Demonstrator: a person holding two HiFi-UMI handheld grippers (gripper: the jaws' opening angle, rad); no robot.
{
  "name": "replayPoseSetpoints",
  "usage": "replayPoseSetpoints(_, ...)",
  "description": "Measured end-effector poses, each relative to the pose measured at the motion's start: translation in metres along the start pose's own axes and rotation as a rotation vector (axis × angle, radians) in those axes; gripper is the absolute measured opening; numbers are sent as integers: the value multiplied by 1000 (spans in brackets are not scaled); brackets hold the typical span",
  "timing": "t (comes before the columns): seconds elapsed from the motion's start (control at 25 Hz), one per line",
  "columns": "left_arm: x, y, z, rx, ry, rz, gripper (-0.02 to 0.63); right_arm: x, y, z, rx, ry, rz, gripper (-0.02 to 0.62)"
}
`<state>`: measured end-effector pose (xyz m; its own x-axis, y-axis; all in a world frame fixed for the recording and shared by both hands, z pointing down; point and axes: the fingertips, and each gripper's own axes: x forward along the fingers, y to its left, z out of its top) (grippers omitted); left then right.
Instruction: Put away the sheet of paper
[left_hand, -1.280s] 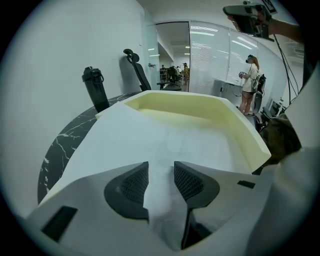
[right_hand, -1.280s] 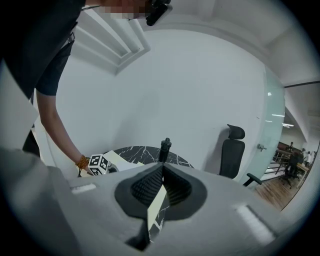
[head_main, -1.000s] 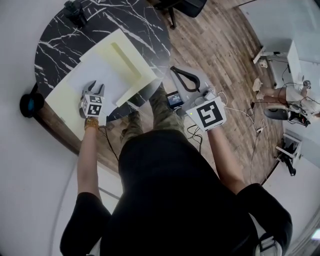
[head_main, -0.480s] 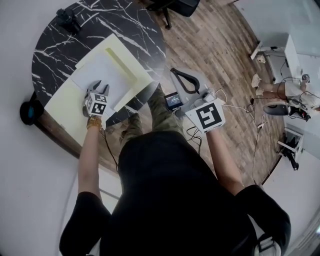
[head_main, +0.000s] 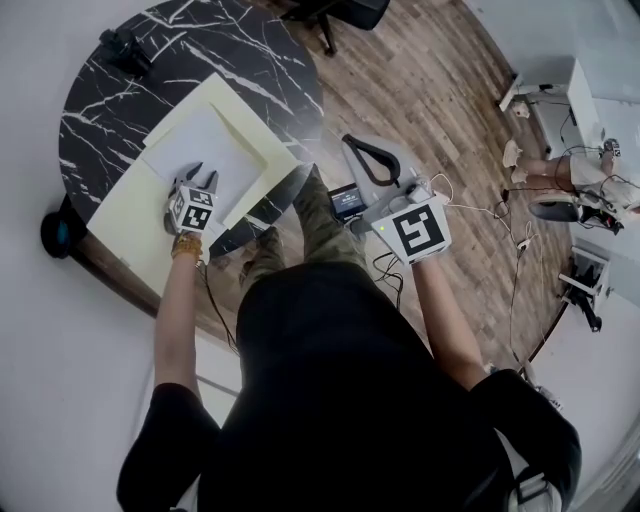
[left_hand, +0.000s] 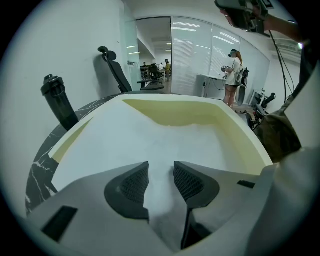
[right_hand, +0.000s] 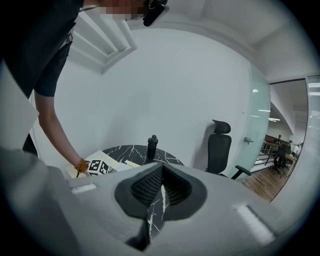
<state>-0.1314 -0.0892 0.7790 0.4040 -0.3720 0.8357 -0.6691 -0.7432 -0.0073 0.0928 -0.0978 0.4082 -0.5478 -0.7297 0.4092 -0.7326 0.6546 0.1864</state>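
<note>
— Where's the sheet of paper (head_main: 205, 140)?
— It lies flat on an open, pale yellow folder (head_main: 130, 215), and the folder lies on the round black marbled desk (head_main: 110, 105). The sheet covers the far part of the folder. From the left gripper view, a cream edge of the folder rises along the sheet's far and right sides.
— And the left tongs (left_hand: 161, 167)?
— They're over the near edge of the sheet and spread a little, with white paper showing in the gap. They aren't pinching it. I can't tell whether the tips touch the sheet.
— What about the right tongs (right_hand: 161, 172)?
— Pressed together with nothing between them. They're held out over the wooden floor (head_main: 430, 90), to the right of the desk and well apart from the folder.
— Is anything else on the desk?
— A dark bottle (left_hand: 59, 102) stands upright at the far left, apart from the folder.
— And beyond the desk?
— A black office chair (right_hand: 220, 145) stands on the floor past the desk's far side
</note>
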Motion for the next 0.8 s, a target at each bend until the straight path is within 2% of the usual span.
replayPoseSetpoints(0.28, 7, -5, 8, 31, 20, -45, 166, 1, -10, -2, 5, 0, -8, -2)
replayPoseSetpoints(0.36, 8, -9, 10, 49, 30, -71, 142, 1, -12, -4, 12, 0, -13, -2)
replayPoseSetpoints(0.56, 10, -26, 11, 143, 78, -157, 123, -2, -23, -11, 34, 6, -32, -2)
replayPoseSetpoints(0.8, 10, -28, 12, 129, 108, -211, 123, 0, -28, -17, 46, 8, -39, -2)
